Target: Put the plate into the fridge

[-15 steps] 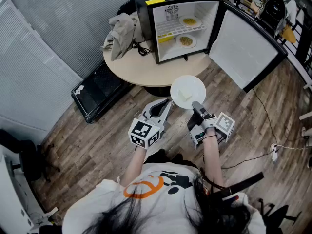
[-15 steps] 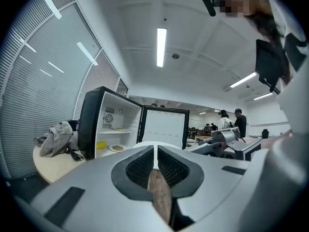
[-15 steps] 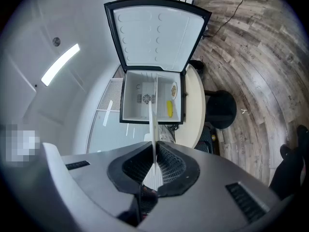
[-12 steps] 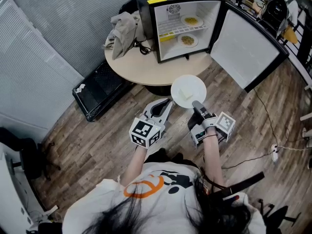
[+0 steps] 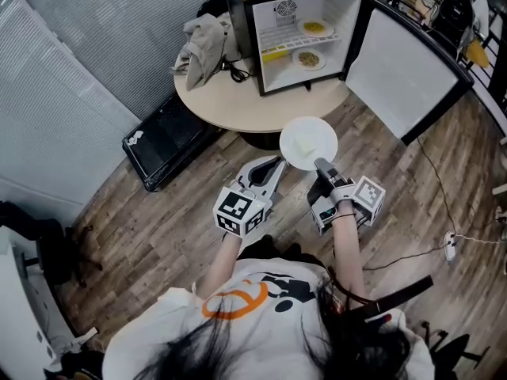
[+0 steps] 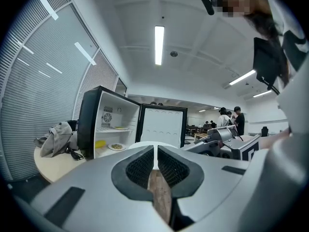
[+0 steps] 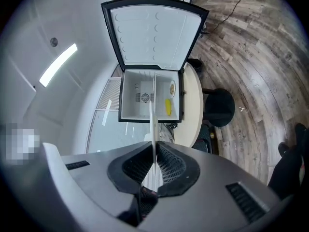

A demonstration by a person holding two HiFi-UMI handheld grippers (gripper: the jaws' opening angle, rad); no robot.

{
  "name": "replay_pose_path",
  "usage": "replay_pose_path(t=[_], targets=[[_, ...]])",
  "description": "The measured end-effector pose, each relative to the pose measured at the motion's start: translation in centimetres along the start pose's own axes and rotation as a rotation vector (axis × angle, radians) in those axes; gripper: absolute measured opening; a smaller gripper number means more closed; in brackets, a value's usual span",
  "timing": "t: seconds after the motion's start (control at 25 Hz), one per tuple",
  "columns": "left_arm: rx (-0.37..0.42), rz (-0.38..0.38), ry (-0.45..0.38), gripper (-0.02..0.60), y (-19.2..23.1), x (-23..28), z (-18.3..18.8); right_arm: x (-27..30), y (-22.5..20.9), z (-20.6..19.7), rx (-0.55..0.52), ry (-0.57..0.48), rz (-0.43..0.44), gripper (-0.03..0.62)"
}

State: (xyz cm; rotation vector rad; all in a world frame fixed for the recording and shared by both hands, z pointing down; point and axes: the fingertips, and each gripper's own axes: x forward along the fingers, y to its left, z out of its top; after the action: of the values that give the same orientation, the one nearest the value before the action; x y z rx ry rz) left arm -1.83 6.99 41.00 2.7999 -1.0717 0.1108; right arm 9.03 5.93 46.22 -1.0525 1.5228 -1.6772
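A round, pale wood-look table (image 5: 238, 109) stands on a grey-brown plank floor (image 5: 158, 228), beside a wall of ribbed grey blinds (image 5: 71, 62). At the table's far edge sits a small black fridge (image 5: 238, 14) with a smooth white inside, and its door (image 5: 400, 66) swings wide to the right. A crumpled grey cloth (image 5: 202, 42) lies at the table's left edge, and a flat black case (image 5: 170, 141) rests on the floor below.

The plate (image 5: 307, 142) is white, round and smooth. It hangs by the table's near edge, in front of the open fridge and well apart from it. The right gripper (image 5: 321, 165) is clamped on the plate's near rim. The left gripper (image 5: 276, 165) has its ribbed dark jaws closed together and holds nothing.

Since half a second ago the table and fridge have slid towards the top edge of the head view. The grip on the plate is unchanged.
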Motion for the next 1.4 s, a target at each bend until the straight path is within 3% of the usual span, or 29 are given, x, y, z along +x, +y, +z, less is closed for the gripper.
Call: replay_pose_path(t=[0.92, 1.4], targets=[[-0.003, 0.041, 0.029, 0.018, -2.6, 3.4, -1.8, -1.6, -2.3, 3.5, 0.002, 0.054, -0.019, 0.025], [-0.006, 0.021, 0.045, 0.018, 2.4, 7.4, -2.0, 4.2, -2.8, 6.1, 0.002, 0.048, -0.032, 0.025]])
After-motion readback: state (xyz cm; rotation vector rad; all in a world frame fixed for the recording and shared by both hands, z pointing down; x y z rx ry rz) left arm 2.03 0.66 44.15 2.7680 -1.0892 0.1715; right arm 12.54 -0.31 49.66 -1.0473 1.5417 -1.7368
